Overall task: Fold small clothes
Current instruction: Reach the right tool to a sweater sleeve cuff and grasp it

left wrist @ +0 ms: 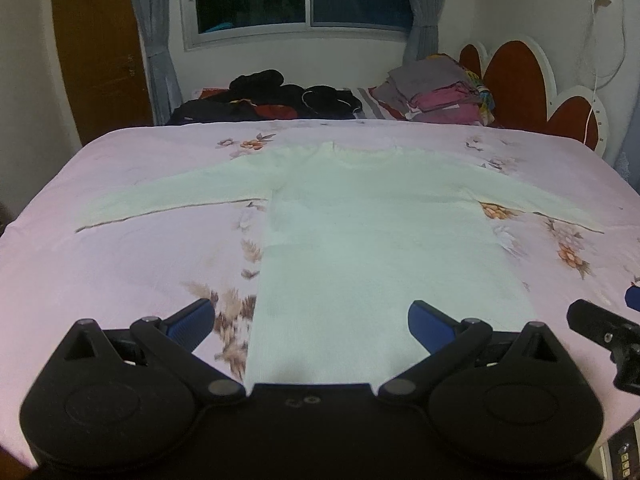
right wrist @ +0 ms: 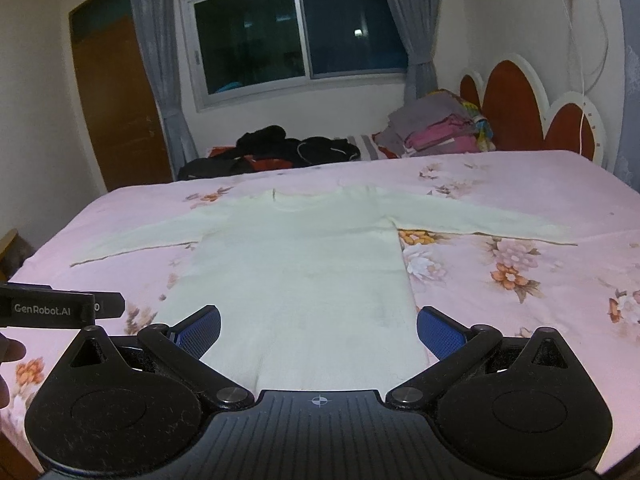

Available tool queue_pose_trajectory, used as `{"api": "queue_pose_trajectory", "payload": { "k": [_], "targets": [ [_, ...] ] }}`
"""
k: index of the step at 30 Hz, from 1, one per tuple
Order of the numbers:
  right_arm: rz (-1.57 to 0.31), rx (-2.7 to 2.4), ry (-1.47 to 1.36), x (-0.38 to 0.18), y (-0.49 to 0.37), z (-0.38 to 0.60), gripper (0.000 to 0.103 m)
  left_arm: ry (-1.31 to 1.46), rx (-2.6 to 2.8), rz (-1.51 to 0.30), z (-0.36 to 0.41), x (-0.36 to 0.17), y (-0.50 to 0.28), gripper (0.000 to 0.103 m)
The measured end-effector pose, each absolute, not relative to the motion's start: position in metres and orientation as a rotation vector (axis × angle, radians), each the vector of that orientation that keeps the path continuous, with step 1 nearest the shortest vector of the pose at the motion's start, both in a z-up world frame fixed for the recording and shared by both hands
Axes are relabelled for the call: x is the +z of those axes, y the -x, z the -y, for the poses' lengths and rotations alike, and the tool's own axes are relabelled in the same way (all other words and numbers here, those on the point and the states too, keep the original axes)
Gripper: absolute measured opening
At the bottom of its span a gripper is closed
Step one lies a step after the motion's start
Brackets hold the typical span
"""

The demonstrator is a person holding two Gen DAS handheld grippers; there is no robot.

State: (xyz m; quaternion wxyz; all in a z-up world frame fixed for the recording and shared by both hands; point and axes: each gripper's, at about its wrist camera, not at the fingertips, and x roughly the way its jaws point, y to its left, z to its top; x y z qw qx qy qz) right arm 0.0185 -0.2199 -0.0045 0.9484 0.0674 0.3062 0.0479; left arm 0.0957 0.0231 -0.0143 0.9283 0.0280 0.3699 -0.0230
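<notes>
I have a pale long-sleeved top [left wrist: 360,216] lying flat on the pink flowered bedspread [left wrist: 120,264], neck toward the far side, hem toward me, both sleeves stretched out to left and right. Neither tool touches it as far as I can tell.

Through the left wrist camera, my left gripper [left wrist: 312,324] has its jaws spread wide, nothing between the blue pads [left wrist: 192,318] but the near left part of the top's body and its left edge. The floral print near the left pad is smeared with blur. At the right edge of this view I catch the right gripper [left wrist: 604,332], seen from the side, only in part, just beside the top's right hem area.

Through the right wrist camera, that right gripper [right wrist: 318,330] is spread wide too, framing the top's hem, which runs right up to the tool body. Only this view shows the left tool's black bar [right wrist: 60,308] with its printed label at the near left, and fingertips [right wrist: 12,350] of a hand below it.

Both views show the far side: a dark heap of clothes [left wrist: 272,98], a folded stack in grey and pink [left wrist: 436,92] to its right, the red and white headboard [left wrist: 520,84] on the right, a window [right wrist: 296,28] with grey curtains, and a wooden door [right wrist: 116,112] at far left.
</notes>
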Motion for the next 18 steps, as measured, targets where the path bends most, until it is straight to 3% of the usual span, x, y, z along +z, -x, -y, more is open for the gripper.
{"api": "queue_pose_trajectory", "payload": {
  "k": [18],
  "targets": [
    [-0.643,-0.061,-0.125,-0.022,-0.138,0.227,0.103,-0.019,-0.096,-0.811,-0.049,-0.044,-0.232,0.103]
  ]
}}
